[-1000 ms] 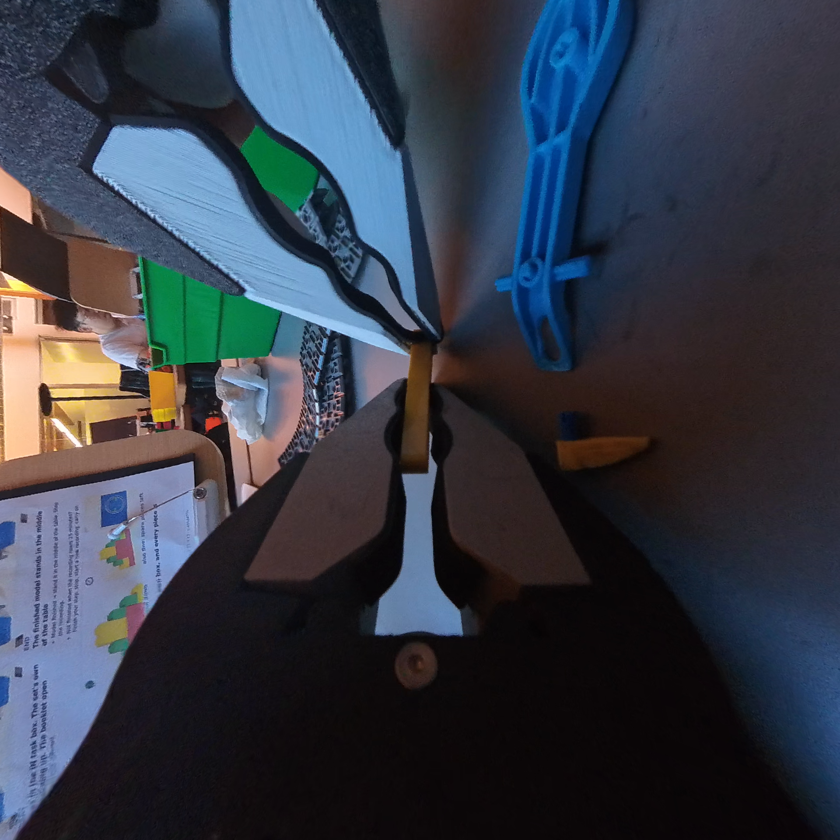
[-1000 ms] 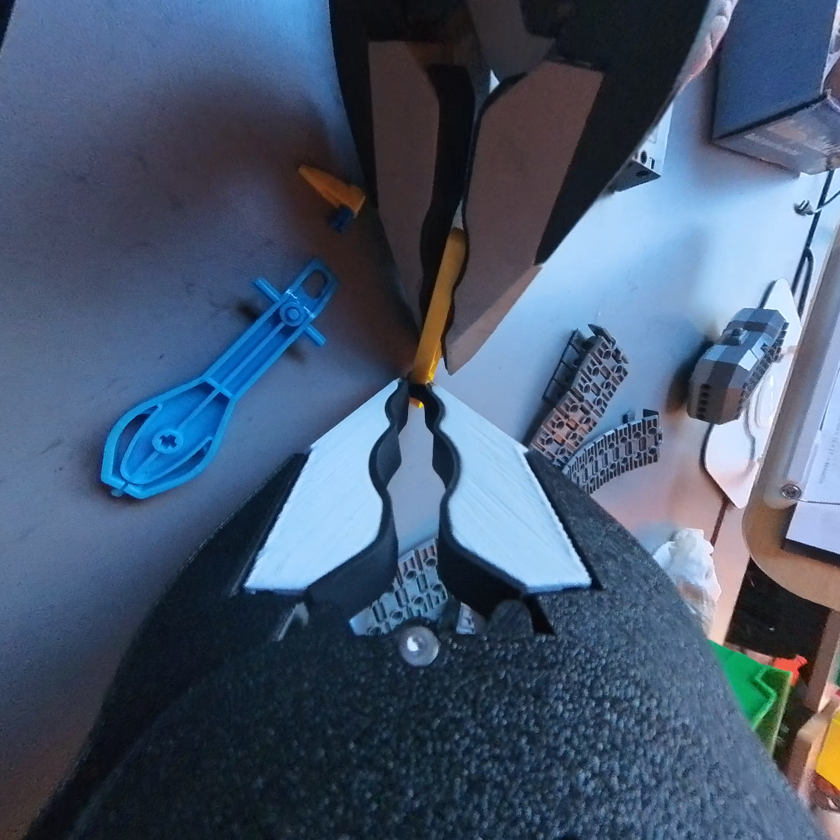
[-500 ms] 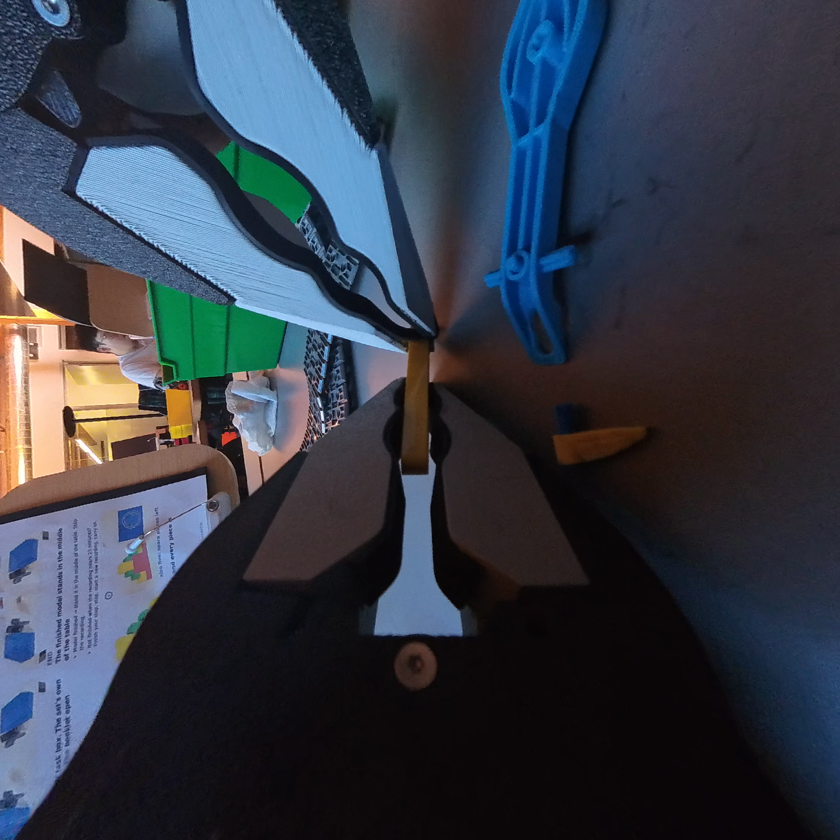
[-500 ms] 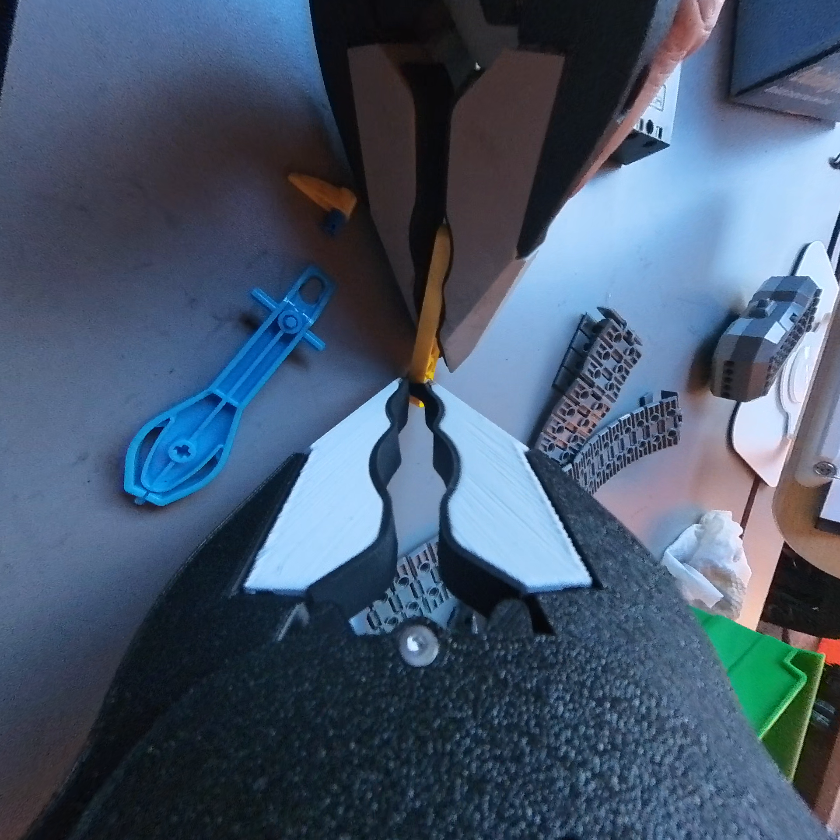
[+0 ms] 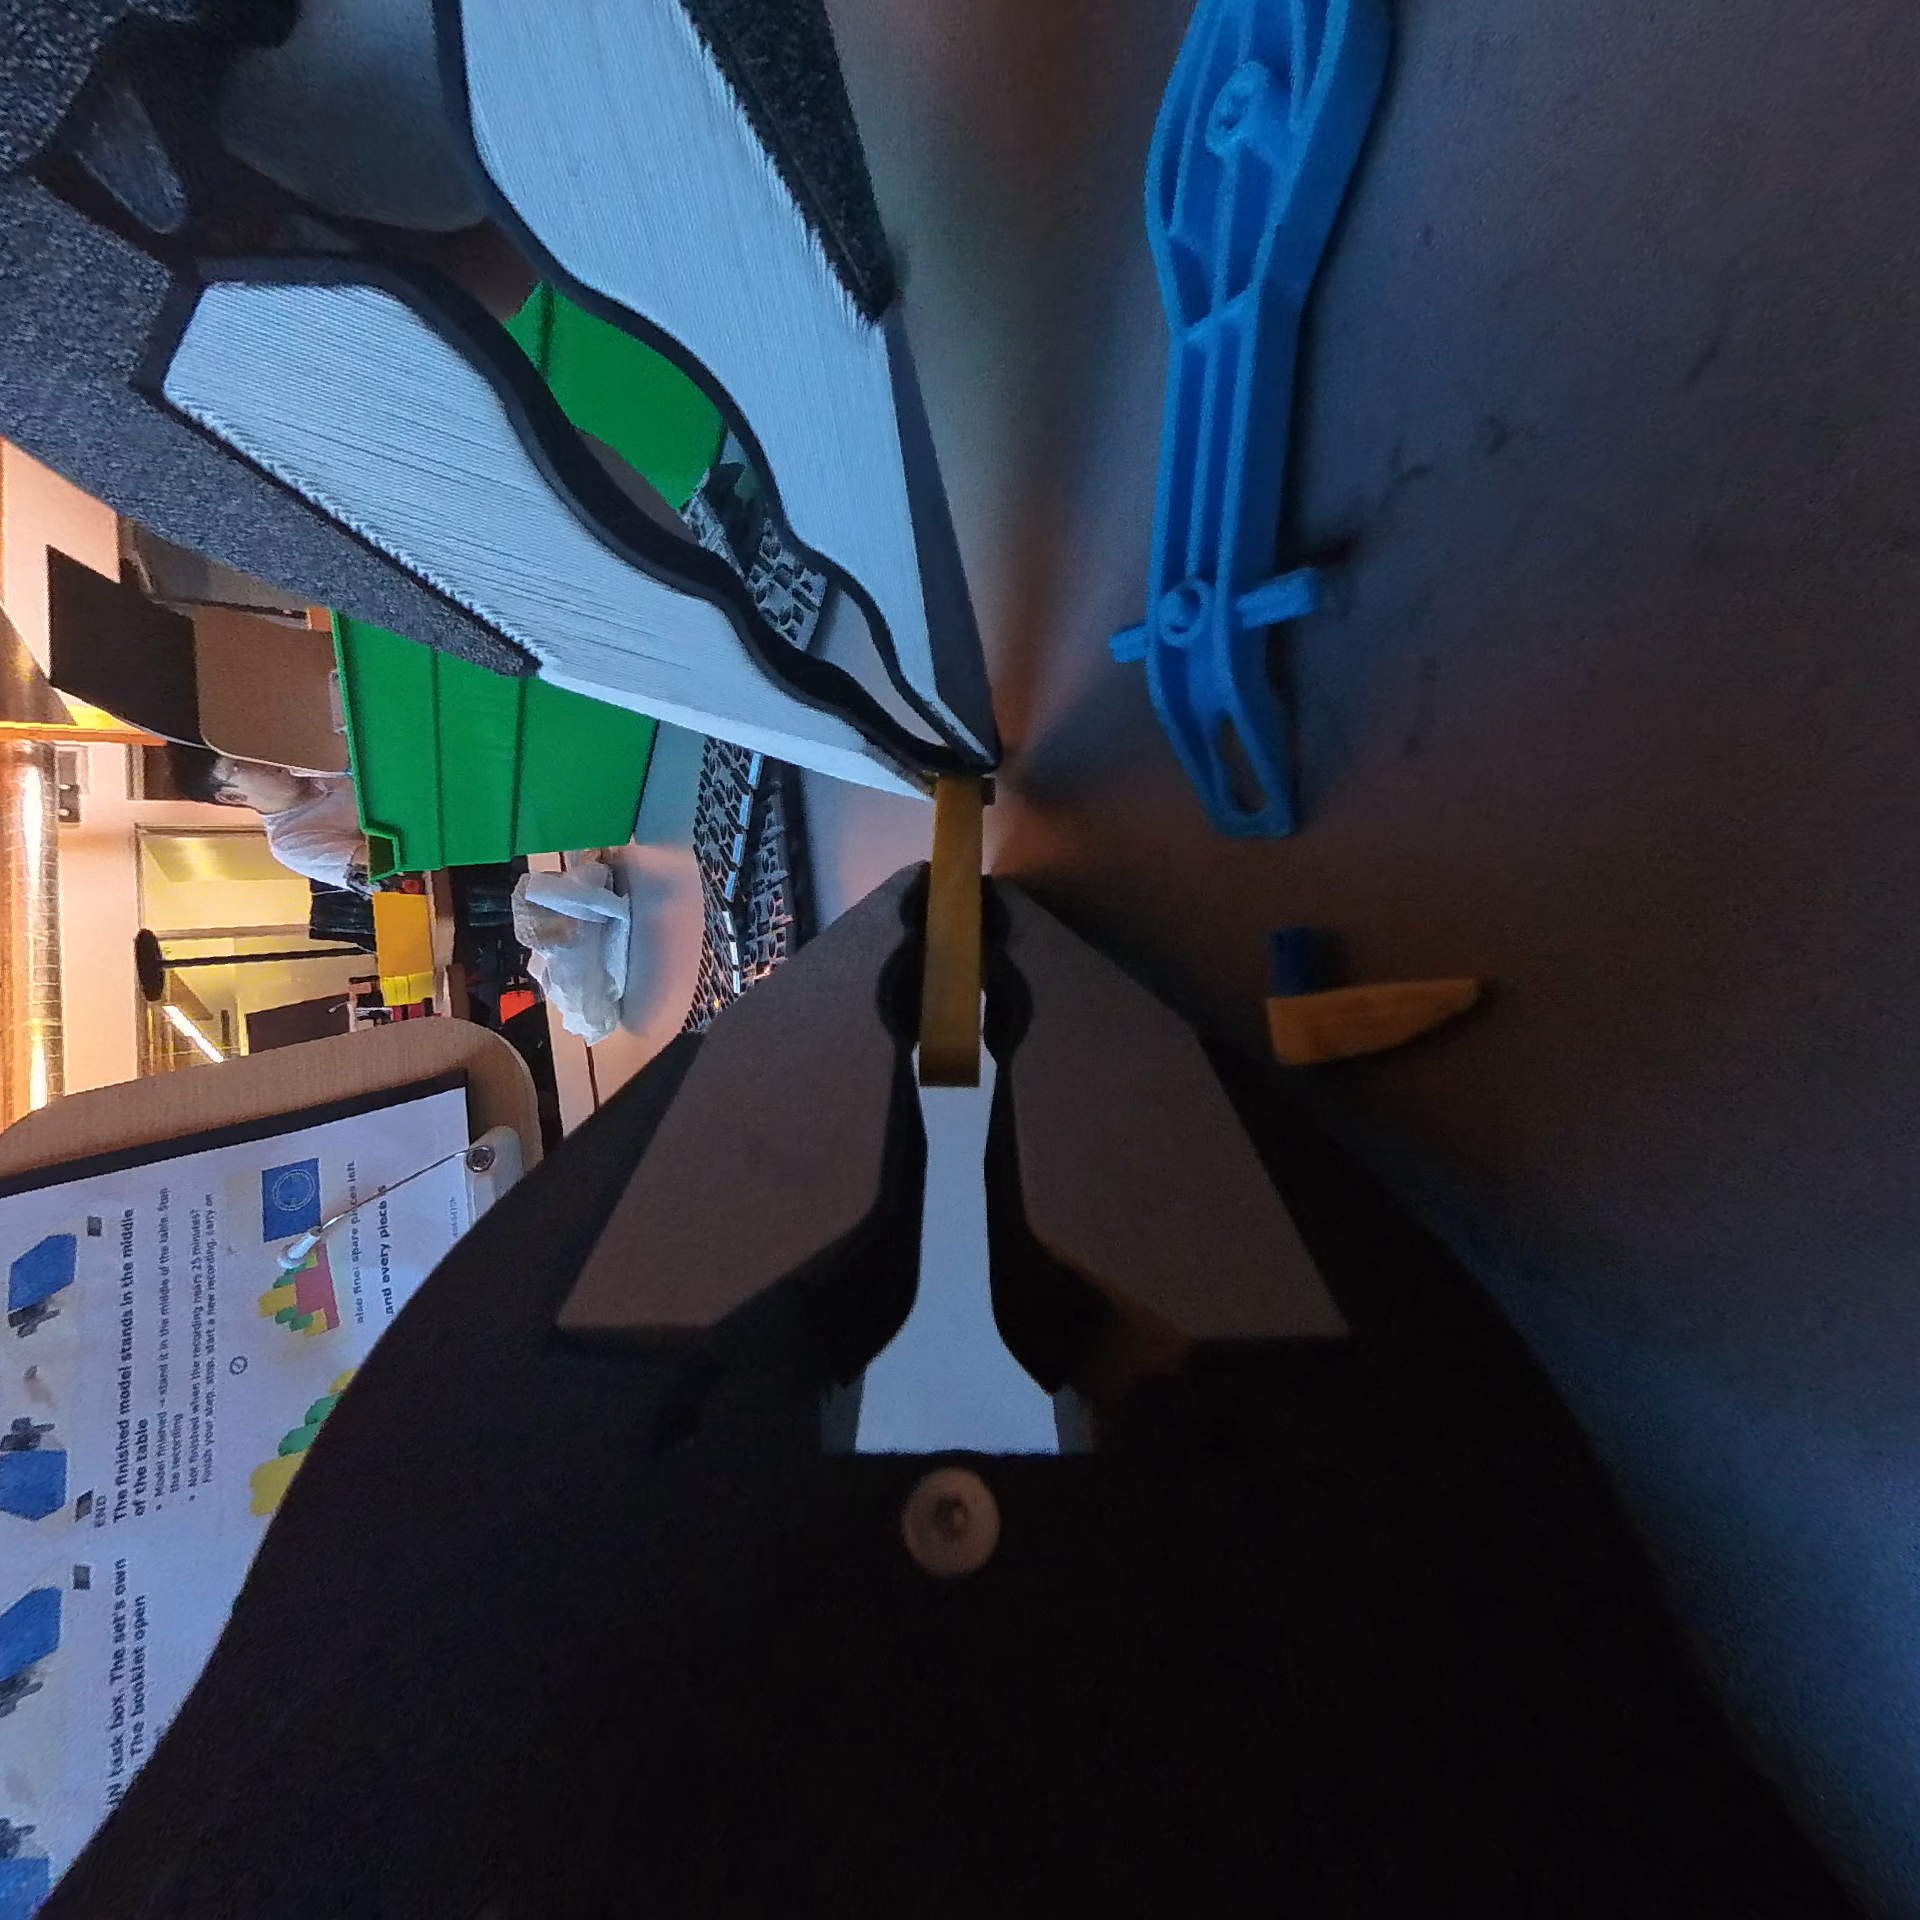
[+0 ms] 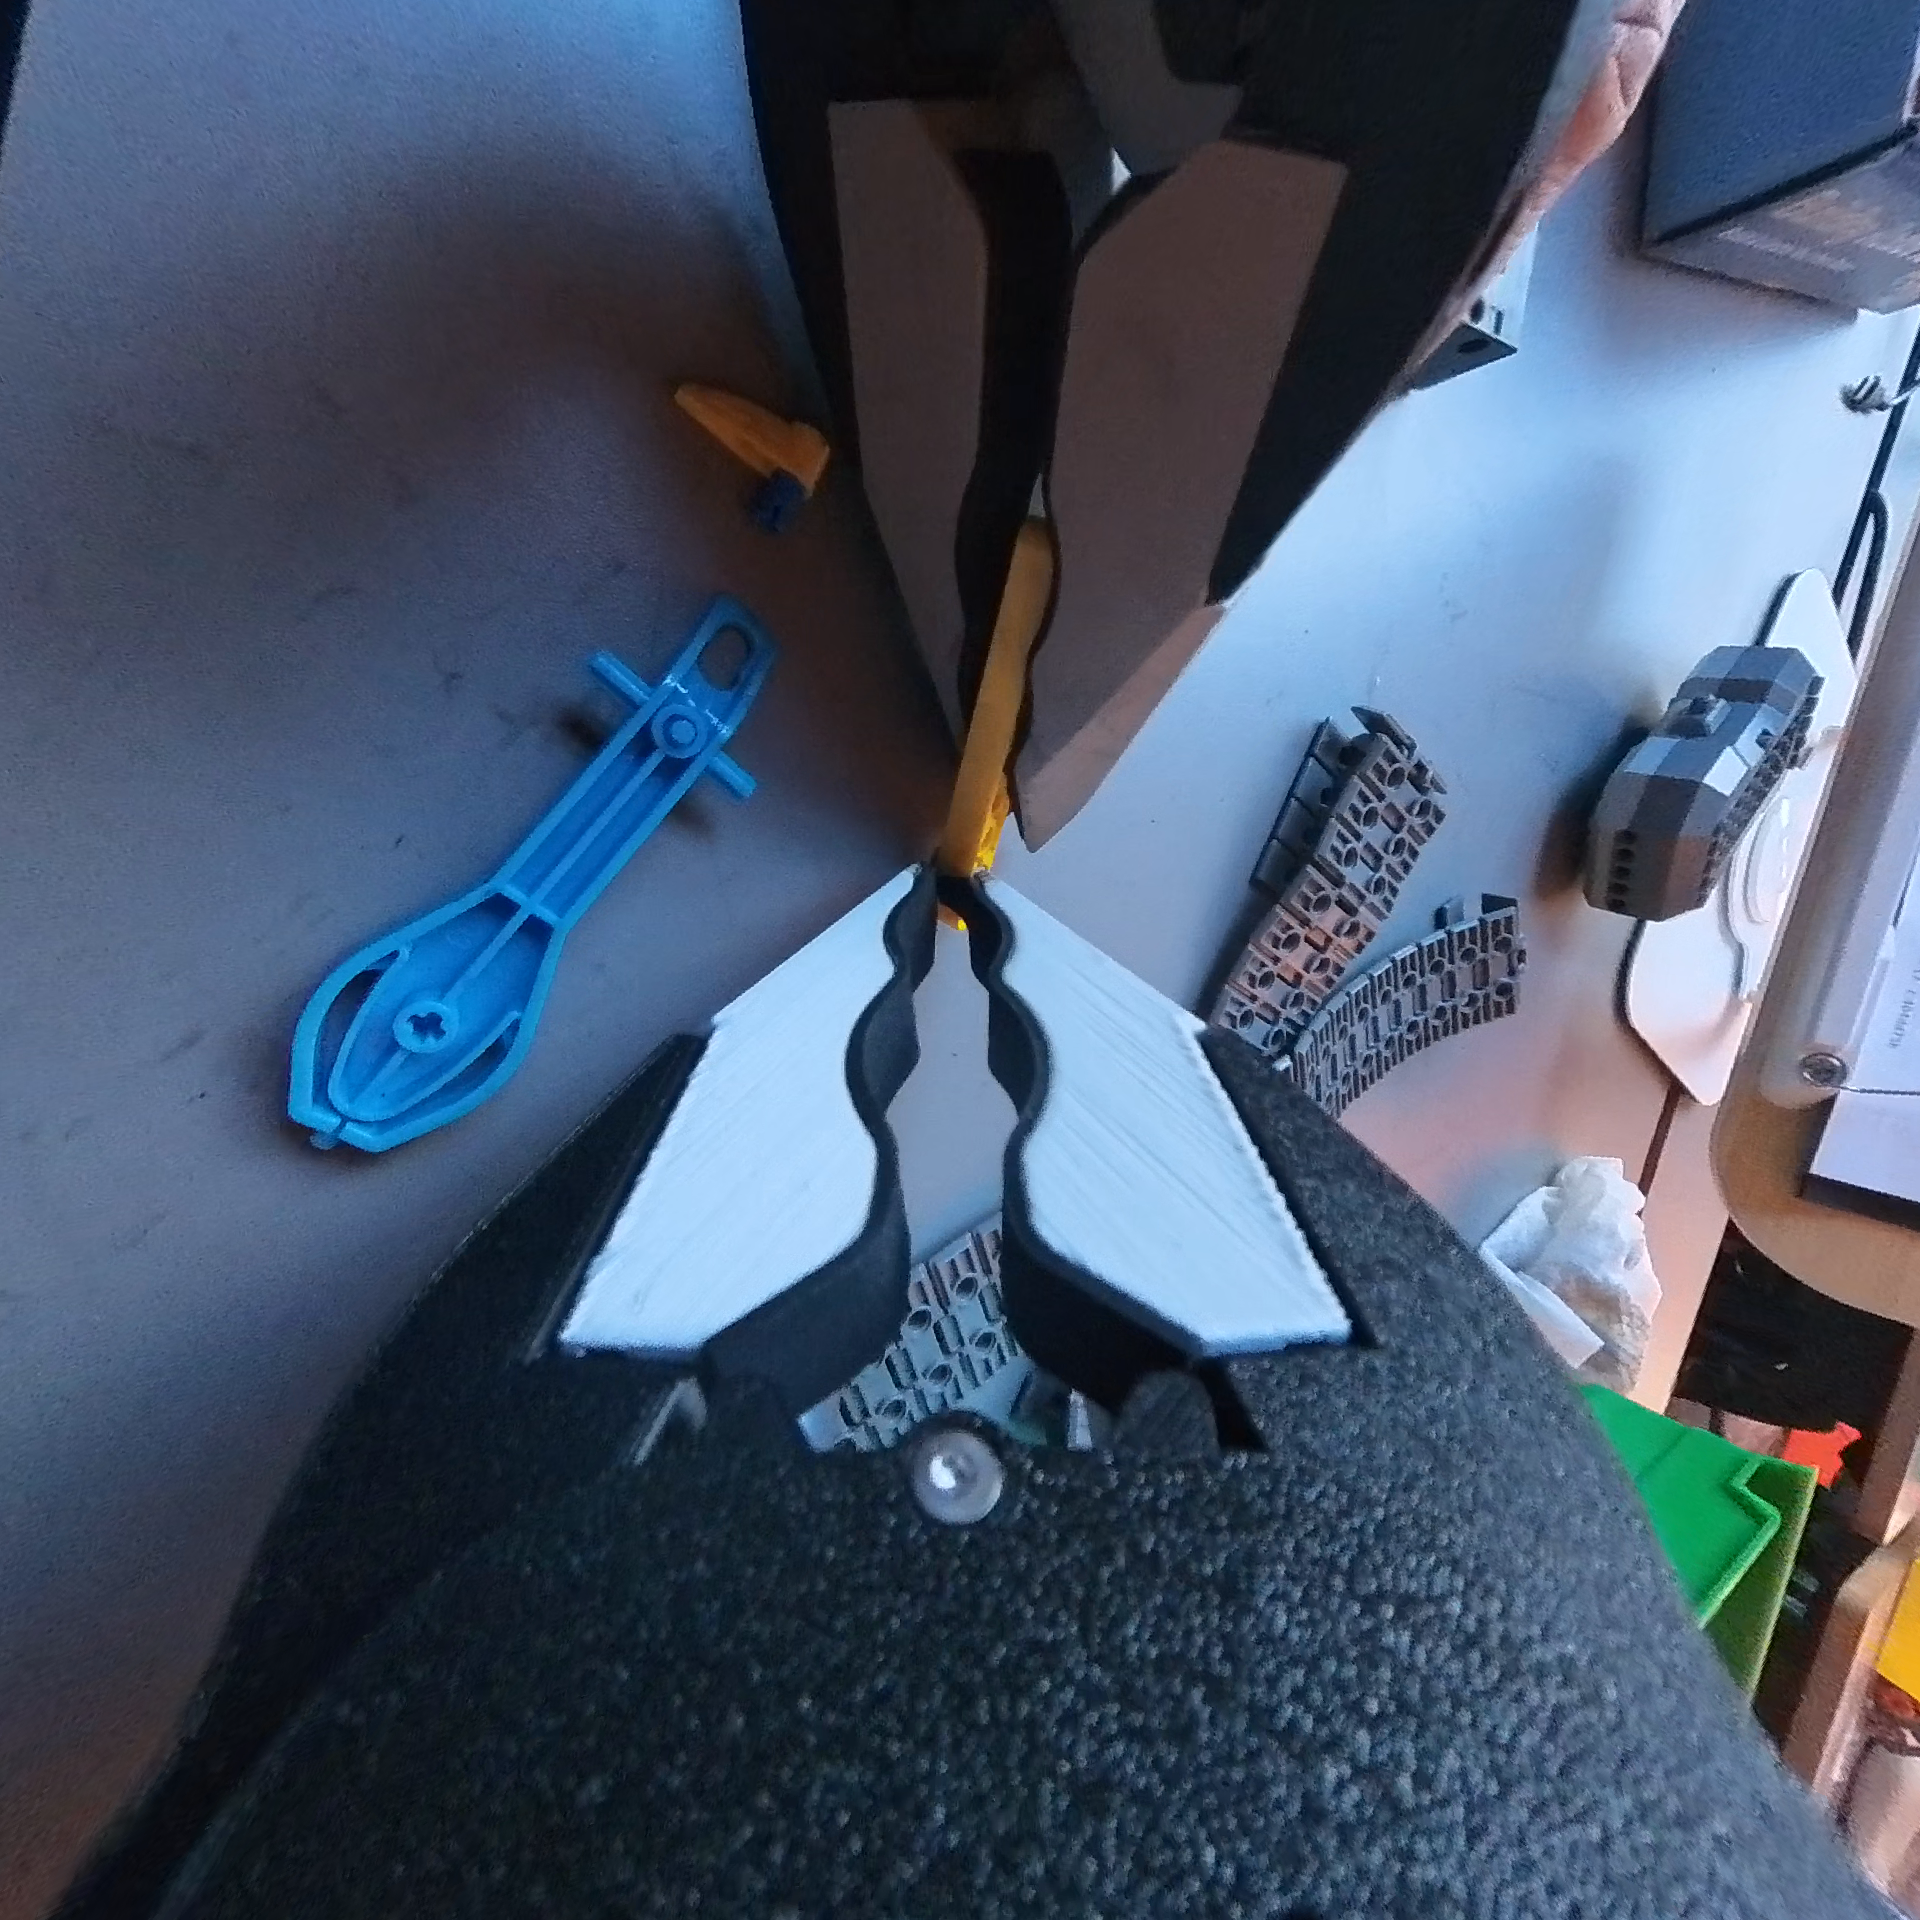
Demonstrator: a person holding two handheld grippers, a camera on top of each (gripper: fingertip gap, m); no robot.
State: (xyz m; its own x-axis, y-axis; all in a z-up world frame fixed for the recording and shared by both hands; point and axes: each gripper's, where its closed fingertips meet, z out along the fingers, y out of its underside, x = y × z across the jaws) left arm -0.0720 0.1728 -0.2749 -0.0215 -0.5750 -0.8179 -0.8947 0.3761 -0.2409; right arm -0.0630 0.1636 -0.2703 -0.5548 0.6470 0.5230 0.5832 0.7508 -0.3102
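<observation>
Yellow strip-shaped piece, narrow and flat, suspended above the grey table between the two grippers. Left gripper, brown-faced fingers on a black body, has its jaws clamped together on the strip's near length; strip runs forward out past the tips. Right gripper, white-faced fingers with wavy black liners, meets it tip to tip from the opposite side, jaws pinched on the strip's far end; only a sliver of yellow shows between the two sets of tips in the right wrist view. The same meeting shows in the left wrist view, where the right gripper's tips come in from the upper left and touch the top end of the strip. Lying on the table near the grip point: a blue plastic tool with a long ribbed handle and an oval head, flat on the surface; and a small yellow wedge piece with a dark blue peg on one end, lying beside the left gripper's fingers, apart from the blue tool. Farther out, on the lighter part of the table: curved grey-brown segmented track pieces in two rows, a grey blocky assembly, crumpled white paper, a green bin, and a printed instruction sheet held on a wooden board.
</observation>
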